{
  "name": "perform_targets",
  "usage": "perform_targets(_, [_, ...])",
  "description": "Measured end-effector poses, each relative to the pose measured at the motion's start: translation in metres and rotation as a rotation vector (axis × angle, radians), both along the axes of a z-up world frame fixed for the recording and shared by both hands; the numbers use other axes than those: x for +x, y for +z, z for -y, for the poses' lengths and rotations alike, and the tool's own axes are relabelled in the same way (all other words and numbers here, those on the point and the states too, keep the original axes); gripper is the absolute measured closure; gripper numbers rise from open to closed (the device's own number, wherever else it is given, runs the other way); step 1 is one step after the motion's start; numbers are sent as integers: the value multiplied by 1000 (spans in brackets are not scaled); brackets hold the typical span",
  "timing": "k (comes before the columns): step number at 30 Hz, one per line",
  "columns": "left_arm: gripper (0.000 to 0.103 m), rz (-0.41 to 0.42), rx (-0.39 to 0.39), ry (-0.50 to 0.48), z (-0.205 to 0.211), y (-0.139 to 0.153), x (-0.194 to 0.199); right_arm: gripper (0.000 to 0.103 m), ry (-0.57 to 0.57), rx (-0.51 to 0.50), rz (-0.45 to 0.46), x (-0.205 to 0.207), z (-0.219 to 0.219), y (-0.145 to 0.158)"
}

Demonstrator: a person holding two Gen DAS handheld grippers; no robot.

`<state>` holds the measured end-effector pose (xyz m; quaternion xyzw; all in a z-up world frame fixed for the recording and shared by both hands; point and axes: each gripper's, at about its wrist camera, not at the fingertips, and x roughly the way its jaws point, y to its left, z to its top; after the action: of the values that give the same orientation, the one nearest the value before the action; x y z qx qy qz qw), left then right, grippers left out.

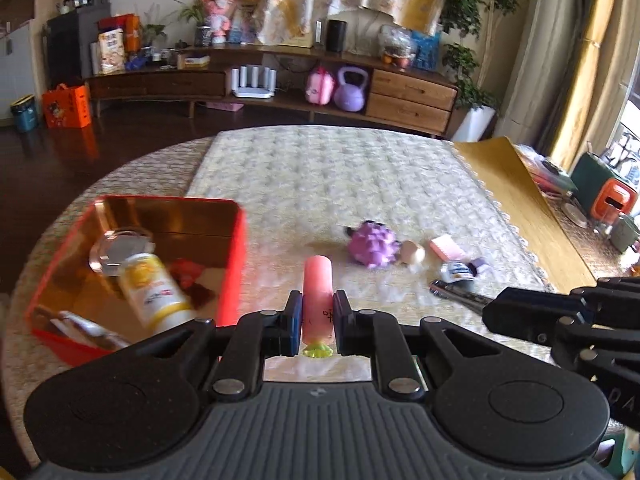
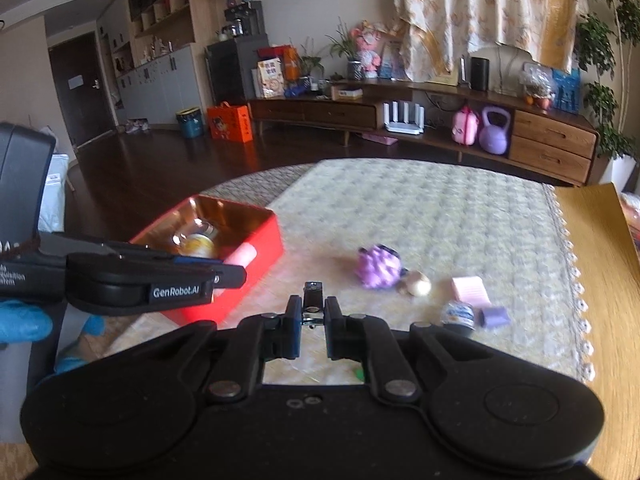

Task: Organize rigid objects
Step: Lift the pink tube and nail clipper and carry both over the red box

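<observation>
Both sets of jaws are closed on something. The left gripper [image 1: 316, 312] has a pink tube [image 1: 317, 296] pinched around its lower half, green flared end pointing back at the camera, rounded end pointing away. The right gripper [image 2: 312, 312] is clamped on a small dark metal piece [image 2: 313, 296]; it's too blurry to say what it is, maybe a clip.

Just left of the pink tube is the red tin [image 1: 236, 264], already holding a yellow-and-white bottle [image 1: 154, 290], a glass jar [image 1: 120, 248] and some other bits. From the right wrist view the tube sits right at the tin's near right wall, so I'd guess the step in hand is the drop-off.

To do it well: get the tube fully past the rim before opening, and aim for the bare patch by the right wall so it doesn't knock the bottle. Release low, since a round tube will roll.

Still loose on the worktop [image 1: 360, 168], to the right: a purple bumpy toy [image 1: 370, 246], a pale round thing [image 1: 414, 254], a pink block [image 1: 446, 248], a small blue-label jar [image 1: 458, 272]. Those come next.
</observation>
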<state>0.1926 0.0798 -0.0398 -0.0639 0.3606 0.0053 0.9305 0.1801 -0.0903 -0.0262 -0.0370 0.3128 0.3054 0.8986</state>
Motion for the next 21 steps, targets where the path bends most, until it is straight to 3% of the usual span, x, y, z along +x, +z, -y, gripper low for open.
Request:
perform_targets(14, [87,2,-6,143,-88,6,-23,93,70,17,9,12,-67,12])
perform_targets(21, [87,-35,-20,198,-124,-3,-15,92,101,-39,13,29,-102,2])
